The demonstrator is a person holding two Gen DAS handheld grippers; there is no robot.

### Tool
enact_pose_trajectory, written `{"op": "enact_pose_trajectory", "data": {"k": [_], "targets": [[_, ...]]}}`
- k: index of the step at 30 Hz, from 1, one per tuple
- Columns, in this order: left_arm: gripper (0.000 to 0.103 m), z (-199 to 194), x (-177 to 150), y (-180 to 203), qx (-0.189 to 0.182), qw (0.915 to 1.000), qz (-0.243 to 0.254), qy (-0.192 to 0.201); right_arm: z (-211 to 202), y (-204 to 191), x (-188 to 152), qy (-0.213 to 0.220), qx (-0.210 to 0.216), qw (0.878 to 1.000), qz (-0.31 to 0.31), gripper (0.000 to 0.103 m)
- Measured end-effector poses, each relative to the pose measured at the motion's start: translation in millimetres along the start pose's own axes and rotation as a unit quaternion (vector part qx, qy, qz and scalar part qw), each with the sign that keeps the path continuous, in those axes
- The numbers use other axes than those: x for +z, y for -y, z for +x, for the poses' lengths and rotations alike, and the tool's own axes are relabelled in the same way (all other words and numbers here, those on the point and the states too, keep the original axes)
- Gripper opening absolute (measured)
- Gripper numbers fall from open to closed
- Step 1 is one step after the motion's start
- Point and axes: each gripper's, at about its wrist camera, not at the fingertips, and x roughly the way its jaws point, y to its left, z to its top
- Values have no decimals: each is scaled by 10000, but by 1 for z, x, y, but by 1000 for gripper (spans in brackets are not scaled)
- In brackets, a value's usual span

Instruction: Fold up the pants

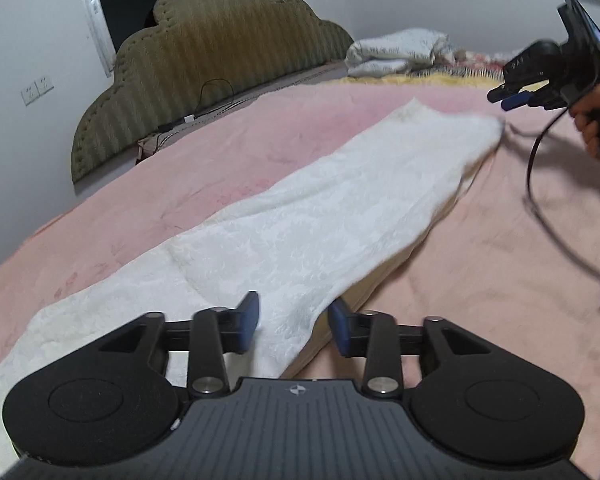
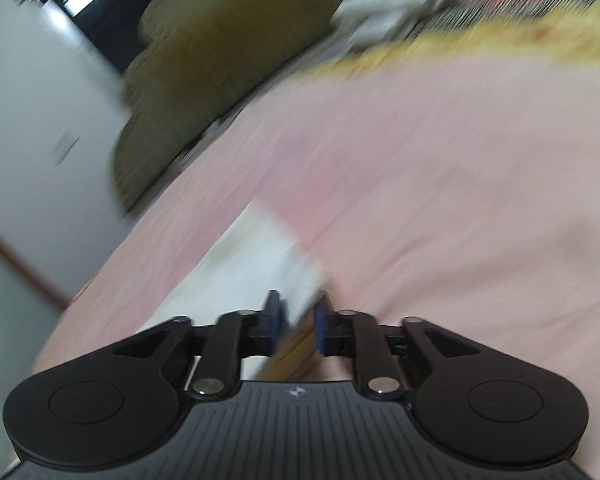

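Observation:
White fleecy pants (image 1: 300, 224) lie stretched in a long strip across the pink bedspread (image 1: 480, 264). My left gripper (image 1: 294, 322) is open, its blue pads on either side of the pants' near edge, not closed on it. My right gripper (image 1: 514, 98) appears in the left wrist view at the far right, above the pants' far end, and looks apart from the cloth. In the blurred right wrist view the right gripper (image 2: 298, 322) is partly open, with the white pants' end (image 2: 256, 268) just ahead of its fingertips.
A green padded headboard (image 1: 204, 60) stands at the back left. Folded white bedding (image 1: 396, 52) and a yellow blanket edge (image 1: 420, 78) lie at the far side of the bed. A black cable (image 1: 540, 184) hangs from the right gripper over the bedspread.

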Motion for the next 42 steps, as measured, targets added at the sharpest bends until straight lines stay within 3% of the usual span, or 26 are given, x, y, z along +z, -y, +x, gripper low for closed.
{"op": "enact_pose_trajectory", "data": {"k": [2, 3, 5, 7, 9, 10, 12, 14, 16, 18, 20, 21, 22, 24, 27, 29, 32, 37, 39, 42], "targets": [[50, -3, 9, -5, -98, 9996, -263, 101, -7, -13, 6, 457, 63, 9984, -317, 24], [57, -3, 13, -7, -129, 9989, -408, 167, -2, -23, 9, 362, 302, 9979, -447, 24], [73, 1, 20, -11, -40, 9976, -634, 267, 24, -47, 10, -301, 903, 9924, -775, 30], [72, 5, 24, -13, 183, 9969, -734, 217, 58, -69, 3, -877, 1361, 9819, -985, 35], [73, 4, 26, -14, 143, 9964, -800, 237, 93, -82, -6, -1325, 1214, 9771, -1139, 45], [73, 3, 26, -15, 145, 9963, -802, 256, 108, -84, -8, -1441, 1091, 9767, -1160, 45], [73, 6, 23, -13, 365, 9966, -696, 257, 127, -79, -5, -1370, 1057, 9802, -962, 45], [73, 14, 18, -15, 708, 9956, -611, 91, 122, -78, 0, -1155, 820, 9878, -646, 45], [73, 21, 15, -20, 811, 9939, -749, -46, 104, -83, -2, -814, 719, 9902, -879, 49], [74, 28, 15, -27, 683, 9921, -1037, -161, 88, -85, -10, -904, 1131, 9830, -1129, 64], [74, 37, 14, -31, 562, 9900, -1262, -304, 81, -83, -21, -1224, 1576, 9725, -1201, 68], [74, 43, 14, -32, 526, 9894, -1295, -393, 81, -81, -25, -1397, 1605, 9690, -1258, 68], [74, 48, 13, -30, 510, 9892, -1281, -506, 83, -79, -29, -1484, 1460, 9685, -1364, 68], [74, 53, 11, -26, 572, 9895, -1200, -572, 81, -69, -31, -1173, 968, 9774, -1471, 68], [75, 47, 7, -17, 635, 9927, -954, -378, 51, -44, -21, -356, 482, 9963, -616, 69], [78, 46, 4, -14, 677, 9932, -892, -305, 27, -19, -21, -112, 781, 9968, 128, 72], [85, 48, 0, -14, 797, 9920, -944, -259, 18, 7, -27, -526, 1310, 9842, 1071, 75], [95, 50, -2, -29, 661, 9871, -1412, -356, 21, 28, -55, -1251, 1843, 9554, 1939, 77], [97, 51, -3, -34, 622, 9845, -1590, -403, 25, 23, -61, -1421, 2099, 9468, 1981, 77], [98, 51, -3, -35, 619, 9836, -1640, -423, 30, 2, -64, -1639, 2277, 9446, 1703, 77]]}}
